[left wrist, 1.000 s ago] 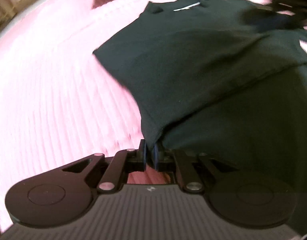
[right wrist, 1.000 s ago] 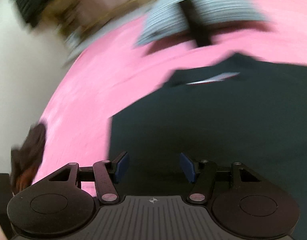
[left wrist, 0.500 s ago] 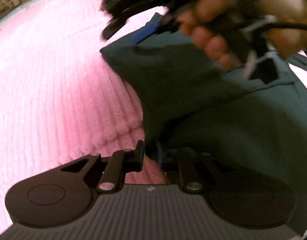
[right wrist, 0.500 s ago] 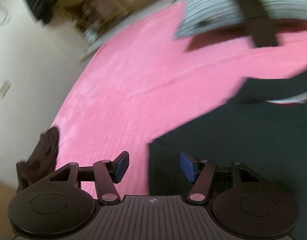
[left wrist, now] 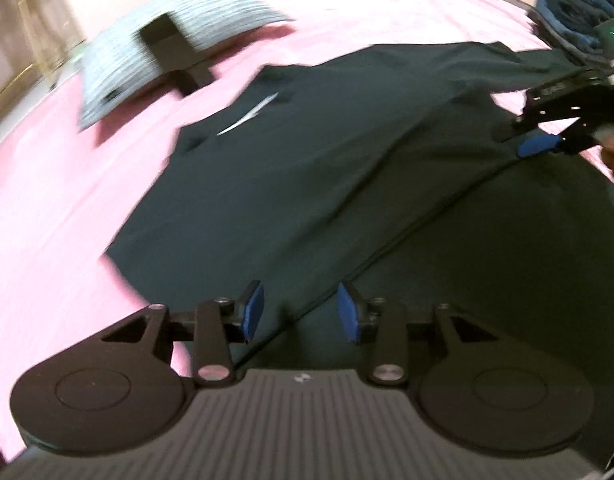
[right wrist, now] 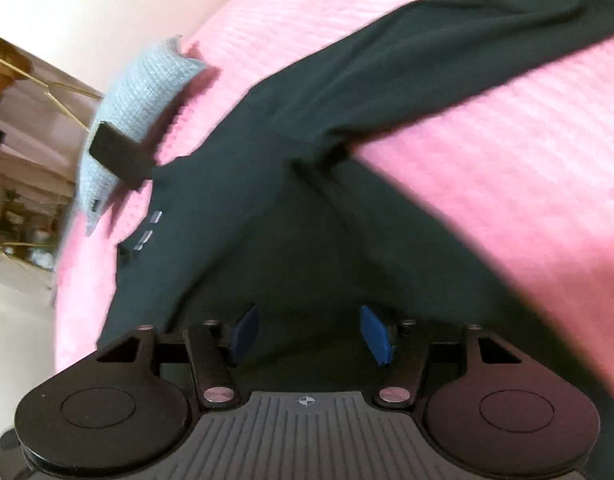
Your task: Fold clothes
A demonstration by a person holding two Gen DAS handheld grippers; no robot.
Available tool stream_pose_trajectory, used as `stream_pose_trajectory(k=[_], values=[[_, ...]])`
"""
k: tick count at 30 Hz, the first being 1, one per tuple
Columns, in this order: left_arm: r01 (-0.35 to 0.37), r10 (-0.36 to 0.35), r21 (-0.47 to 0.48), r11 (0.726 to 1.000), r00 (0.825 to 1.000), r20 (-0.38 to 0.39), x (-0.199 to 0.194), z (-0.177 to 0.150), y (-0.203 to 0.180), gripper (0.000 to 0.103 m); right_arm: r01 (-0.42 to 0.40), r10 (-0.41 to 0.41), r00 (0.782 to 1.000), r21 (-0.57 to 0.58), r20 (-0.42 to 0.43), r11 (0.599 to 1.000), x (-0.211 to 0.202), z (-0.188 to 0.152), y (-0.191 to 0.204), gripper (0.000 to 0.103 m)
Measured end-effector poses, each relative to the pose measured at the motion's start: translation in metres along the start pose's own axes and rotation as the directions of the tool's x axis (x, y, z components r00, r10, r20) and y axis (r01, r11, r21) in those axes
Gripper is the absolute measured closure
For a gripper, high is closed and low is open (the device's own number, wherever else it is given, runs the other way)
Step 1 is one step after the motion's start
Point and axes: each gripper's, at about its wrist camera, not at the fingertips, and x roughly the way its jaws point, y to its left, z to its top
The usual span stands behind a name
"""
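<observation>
A dark green long-sleeved shirt [left wrist: 307, 168] lies on a pink bedspread [left wrist: 47, 216], its left side folded over the body. My left gripper [left wrist: 301, 310] is open and empty just above the folded edge. My right gripper [right wrist: 309, 330] is open and empty over the shirt [right wrist: 267, 216], and shows at the right edge of the left wrist view [left wrist: 547, 136]. One sleeve [right wrist: 447, 52] stretches out across the bedspread [right wrist: 507, 168].
A light blue folded garment [left wrist: 175, 44] with a black block [left wrist: 175, 52] on it lies beyond the shirt's collar; it also shows in the right wrist view [right wrist: 139, 92]. A pile of dark blue clothes [left wrist: 579, 8] sits at the far right.
My left gripper has opened and let go of the shirt's folded edge. My right gripper has swung from the shirt's left side over to its right side, still open.
</observation>
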Motion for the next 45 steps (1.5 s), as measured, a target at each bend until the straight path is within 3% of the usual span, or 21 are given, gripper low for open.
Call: stream_pose_trajectory(k=[3,5,11,15,20,21,22,23,25,29,31,33,35,37,40,41,42,43,45], values=[[0.012,-0.012,0.017,1.000,1.000,-0.012,0.024,0.031,-0.041,0.063,-0.023,0.017,0.997,0.070,0.077,0.997,-0.033,0.026,-0.040,0.043],[0.030,-0.029,0.032,0.999,0.999,-0.020,0.039,0.058,-0.077,0.059,0.015,-0.031,0.988,0.105,0.149,0.994,-0.055,0.051,-0.077,0.043],[0.096,-0.096,0.178,0.979,0.995,-0.011,0.056,0.122,-0.166,0.054,0.104,-0.197,0.920,0.274,0.339,0.956,-0.097,0.130,-0.193,0.043],[0.096,-0.096,0.257,0.962,0.995,-0.015,0.061,0.144,-0.198,0.052,0.036,-0.193,0.903,0.381,0.384,0.924,-0.092,0.159,-0.251,0.043],[0.069,-0.058,0.262,0.963,0.997,-0.050,0.071,0.154,-0.206,0.050,-0.087,-0.123,0.886,0.420,0.447,0.903,-0.087,0.173,-0.286,0.044],[0.063,-0.050,0.257,0.964,0.997,-0.058,0.070,0.151,-0.205,0.050,-0.103,-0.113,0.885,0.426,0.452,0.899,-0.087,0.173,-0.287,0.056],[0.060,-0.045,0.251,0.966,0.997,-0.065,0.069,0.149,-0.203,0.050,-0.108,-0.109,0.884,0.427,0.454,0.898,-0.088,0.174,-0.286,0.086],[0.058,-0.041,0.245,0.968,0.997,-0.071,0.068,0.147,-0.201,0.050,-0.098,-0.113,0.886,0.420,0.450,0.902,-0.089,0.175,-0.282,0.095],[0.056,-0.039,0.230,0.972,0.996,-0.077,0.065,0.143,-0.198,0.050,-0.077,-0.122,0.889,0.406,0.441,0.911,-0.092,0.177,-0.273,0.095],[0.052,-0.040,0.193,0.980,0.997,-0.069,0.055,0.136,-0.189,0.050,0.006,-0.106,0.893,0.224,0.437,0.974,-0.103,0.186,-0.205,0.097],[0.040,-0.031,0.159,0.986,0.998,-0.057,0.047,0.129,-0.174,0.050,0.025,-0.045,0.895,0.050,0.445,0.998,-0.103,0.190,-0.145,0.097],[0.021,-0.016,0.118,0.993,0.999,-0.044,0.036,0.118,-0.154,0.050,0.014,0.058,0.893,-0.155,0.447,0.988,-0.097,0.188,-0.068,0.097],[0.002,0.000,0.075,0.997,0.999,-0.032,0.025,0.108,-0.134,0.050,-0.026,0.191,0.884,-0.362,0.427,0.932,-0.088,0.174,0.016,0.097],[-0.017,0.018,0.032,0.999,1.000,-0.021,0.015,0.097,-0.112,0.050,-0.103,0.341,0.870,-0.545,0.356,0.832,-0.072,0.142,0.099,0.097],[-0.075,0.074,-0.041,0.996,0.997,-0.033,-0.005,0.068,-0.063,0.049,-0.190,0.445,0.875,-0.708,0.192,0.680,-0.016,0.081,0.188,0.093],[-0.094,0.092,-0.061,0.994,0.995,-0.042,-0.010,0.057,-0.047,0.049,-0.179,0.426,0.893,-0.754,0.145,0.632,0.011,0.056,0.208,0.078],[-0.114,0.110,-0.081,0.990,0.993,-0.052,-0.015,0.047,-0.030,0.049,-0.168,0.391,0.915,-0.791,0.097,0.589,0.038,0.031,0.221,0.029],[-0.136,0.130,-0.095,0.986,0.989,-0.067,-0.020,0.036,-0.014,0.049,-0.159,0.352,0.935,-0.824,0.052,0.544,0.064,0.006,0.234,0.015],[-0.173,0.162,-0.125,0.977,0.982,-0.092,-0.027,0.014,0.019,0.049,-0.161,0.270,0.963,-0.859,-0.027,0.487,0.100,-0.032,0.245,0.016]])
